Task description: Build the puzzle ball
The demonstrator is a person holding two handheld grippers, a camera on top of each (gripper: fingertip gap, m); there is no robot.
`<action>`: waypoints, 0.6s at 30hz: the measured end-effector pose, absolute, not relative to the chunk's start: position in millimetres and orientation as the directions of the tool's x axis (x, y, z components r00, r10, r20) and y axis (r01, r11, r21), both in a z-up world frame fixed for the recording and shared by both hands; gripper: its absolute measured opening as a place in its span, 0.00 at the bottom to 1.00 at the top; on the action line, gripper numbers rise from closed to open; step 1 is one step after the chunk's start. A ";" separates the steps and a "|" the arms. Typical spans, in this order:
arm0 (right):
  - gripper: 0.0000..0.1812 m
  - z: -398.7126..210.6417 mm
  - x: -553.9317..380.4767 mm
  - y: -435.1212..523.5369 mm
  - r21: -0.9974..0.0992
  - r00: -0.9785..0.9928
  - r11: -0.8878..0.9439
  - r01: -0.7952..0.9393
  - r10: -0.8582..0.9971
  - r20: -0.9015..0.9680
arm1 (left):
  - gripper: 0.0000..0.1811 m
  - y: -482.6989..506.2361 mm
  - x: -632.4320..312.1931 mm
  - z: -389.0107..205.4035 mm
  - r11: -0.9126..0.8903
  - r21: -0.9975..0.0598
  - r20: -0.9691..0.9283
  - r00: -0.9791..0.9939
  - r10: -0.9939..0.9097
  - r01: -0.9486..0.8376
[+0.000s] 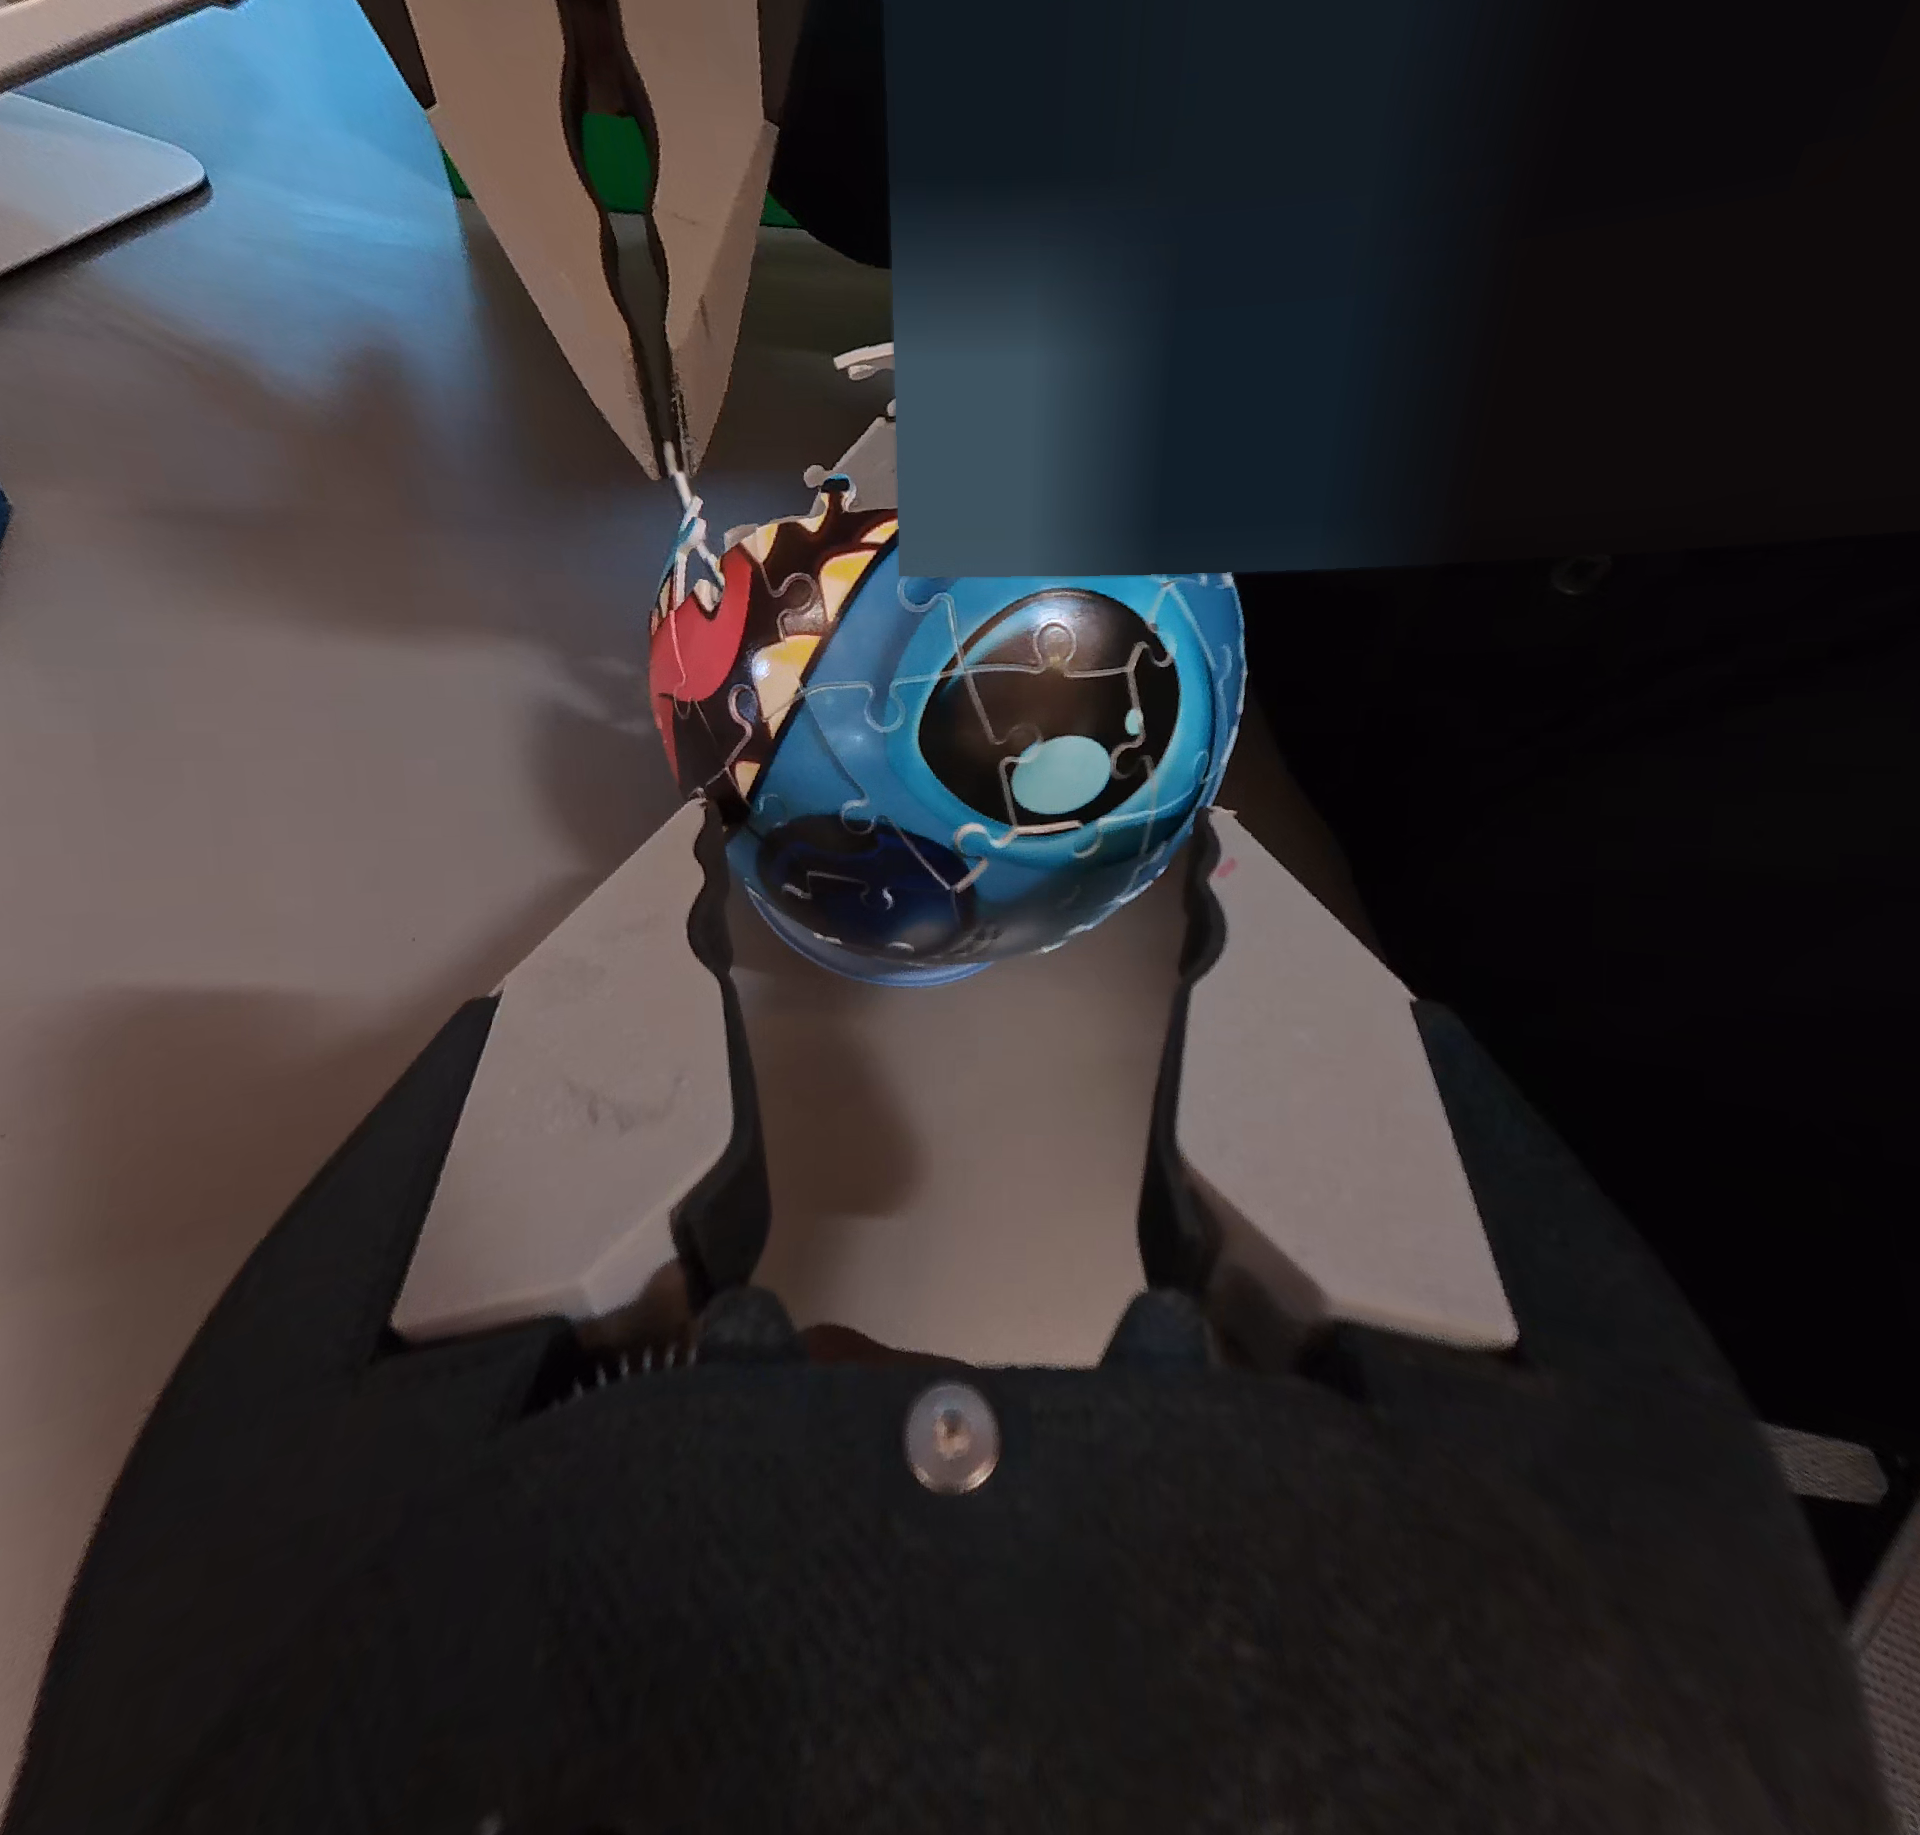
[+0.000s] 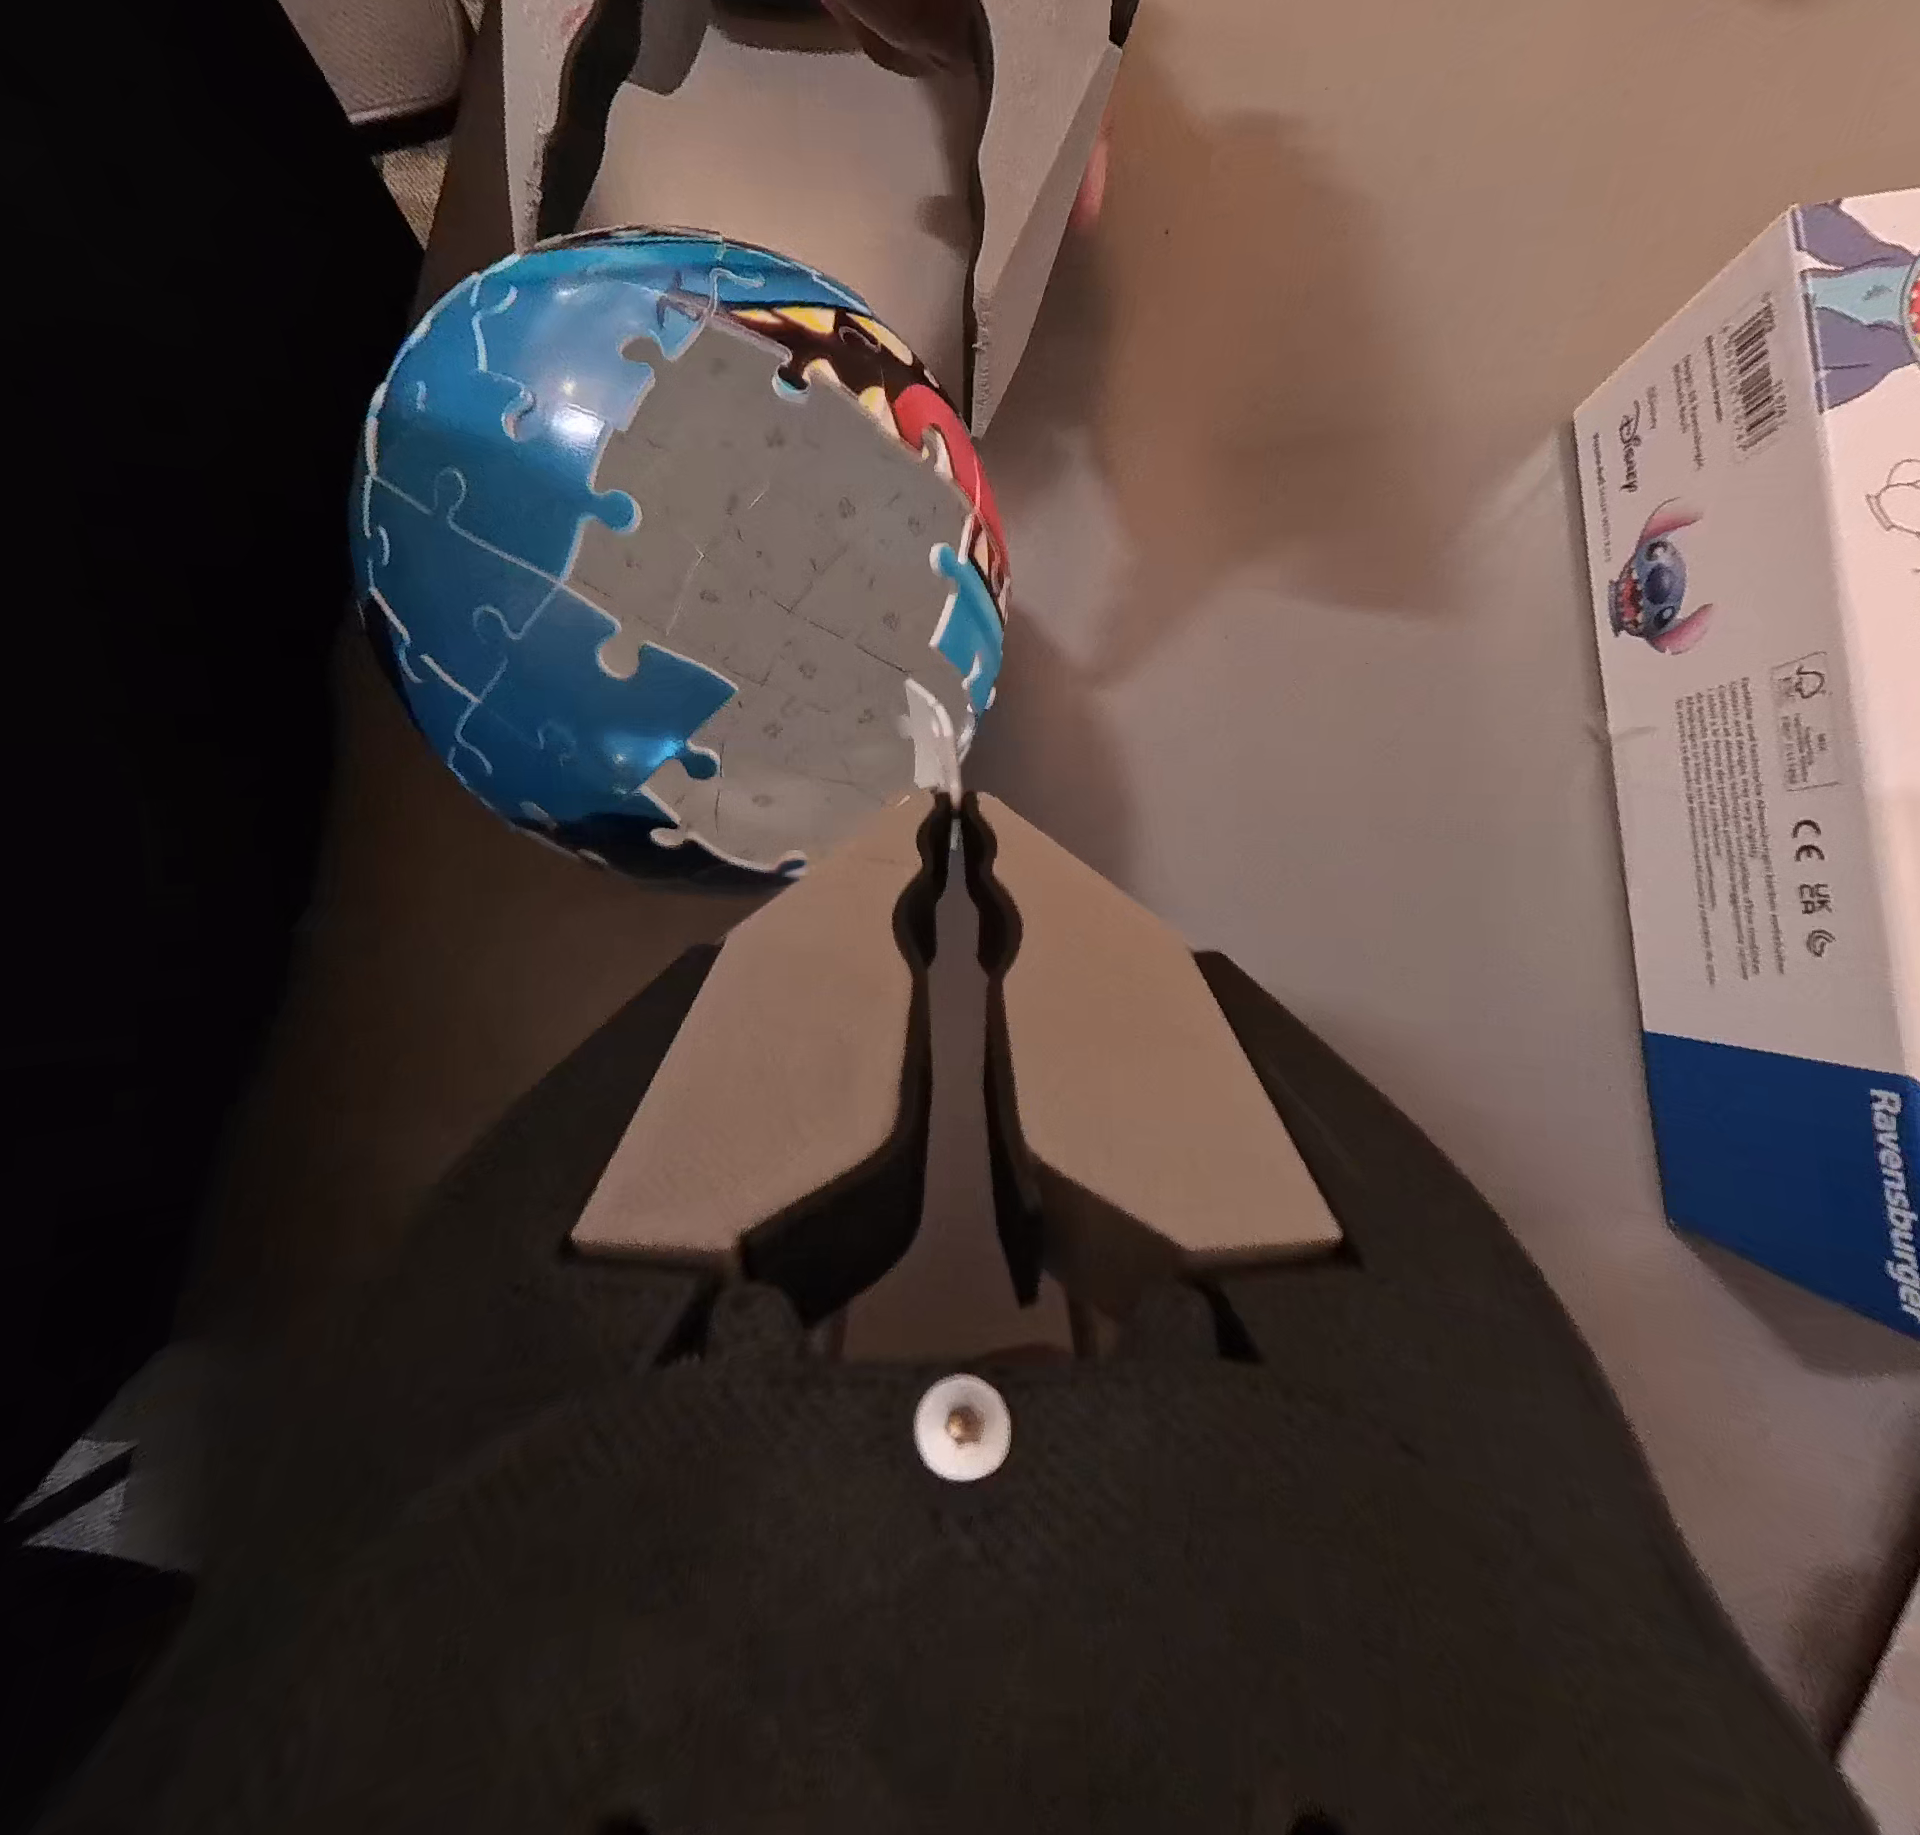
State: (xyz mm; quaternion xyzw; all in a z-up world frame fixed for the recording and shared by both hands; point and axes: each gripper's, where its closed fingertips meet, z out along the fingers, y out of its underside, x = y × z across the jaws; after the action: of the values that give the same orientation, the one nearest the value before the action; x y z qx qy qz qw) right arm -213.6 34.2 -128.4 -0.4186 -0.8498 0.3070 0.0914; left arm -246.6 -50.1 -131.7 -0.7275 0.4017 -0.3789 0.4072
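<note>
the left gripper (image 1: 956,819) is spread wide, its fingers pressed against both sides of the puzzle ball (image 1: 951,767) at the centre of its view. the right gripper (image 2: 958,798) is pinched nearly closed on a white puzzle piece (image 2: 932,736), which points up and left at the ball's (image 2: 675,549) rim. the ball's unfinished opening faces the right gripper. a box (image 2: 1766,746) lies on the table (image 2: 1299,642) at the right edge.
</note>
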 end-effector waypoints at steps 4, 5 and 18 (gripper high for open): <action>0.00 -135.0 -215.1 33.7 -0.605 -0.655 0.482 0.634 0.750 -0.089 | 0.47 -49.8 -246.5 -131.6 -0.348 -0.897 0.227 0.390 -0.892 -0.273; 0.00 -137.3 -214.7 34.5 -0.602 -0.658 0.486 0.634 0.748 -0.089 | 0.48 -49.8 -246.6 -131.7 -0.348 -0.897 0.227 0.390 -0.892 -0.273; 0.00 -134.3 -212.6 33.3 -0.761 -0.712 0.399 0.512 0.693 -0.115 | 0.47 -49.9 -246.6 -132.1 -0.348 -0.897 0.229 0.389 -0.892 -0.272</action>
State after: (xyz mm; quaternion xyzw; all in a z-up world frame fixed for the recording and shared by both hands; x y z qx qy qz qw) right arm -212.6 33.3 -134.3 -0.3632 -0.8291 0.4105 0.1105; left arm -246.6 -49.9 -132.1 -0.7274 0.4002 -0.3809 0.4069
